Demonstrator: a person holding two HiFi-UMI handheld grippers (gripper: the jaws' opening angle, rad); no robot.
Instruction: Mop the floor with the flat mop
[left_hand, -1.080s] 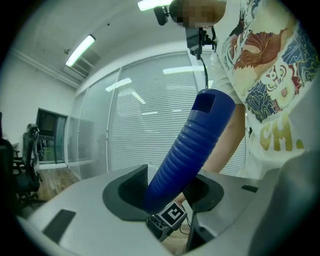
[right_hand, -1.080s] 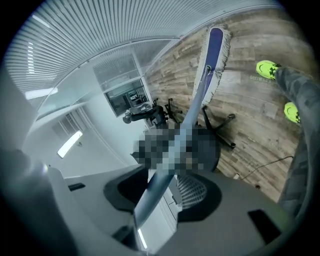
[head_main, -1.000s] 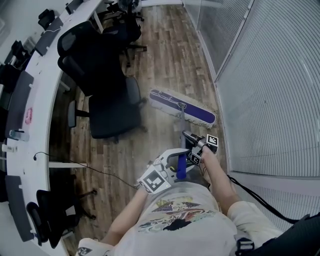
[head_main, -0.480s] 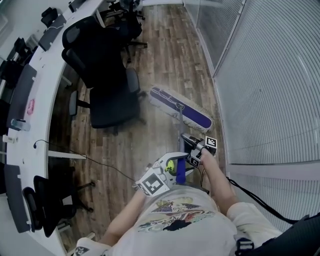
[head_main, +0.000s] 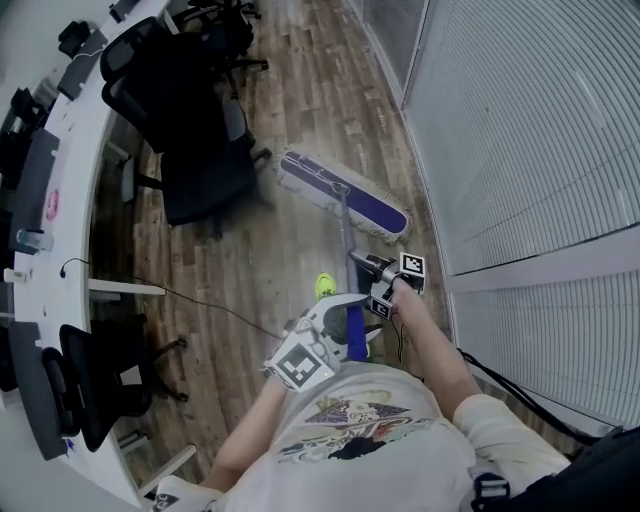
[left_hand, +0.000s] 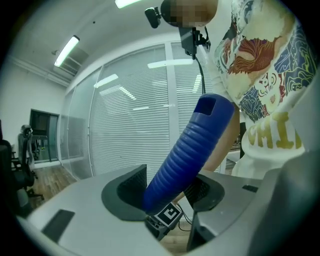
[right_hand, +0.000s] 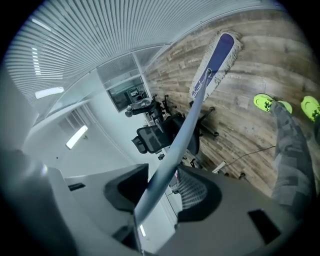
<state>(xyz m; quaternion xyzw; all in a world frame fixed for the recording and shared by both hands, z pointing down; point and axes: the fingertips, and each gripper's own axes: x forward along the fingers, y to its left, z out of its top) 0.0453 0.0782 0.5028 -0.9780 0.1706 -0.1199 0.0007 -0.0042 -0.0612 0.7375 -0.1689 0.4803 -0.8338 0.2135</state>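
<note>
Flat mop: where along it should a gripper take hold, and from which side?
Take the blue ribbed grip at the top end, and the grey pole just below it, closing across the shaft from its sides. The shaft is round and slants down to the flat-lying mop head, so two spaced holds likely steer it best.

Flat mop (head_main: 345, 197) on floor (head_main: 300, 262), between chair (head_main: 200, 172) and blinds (head_main: 520, 130)

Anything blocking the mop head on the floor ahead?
Nothing directly ahead: bare floor runs on beside the wall. A black office chair stands close to the left of the mop head and could catch leftward strokes.
</note>
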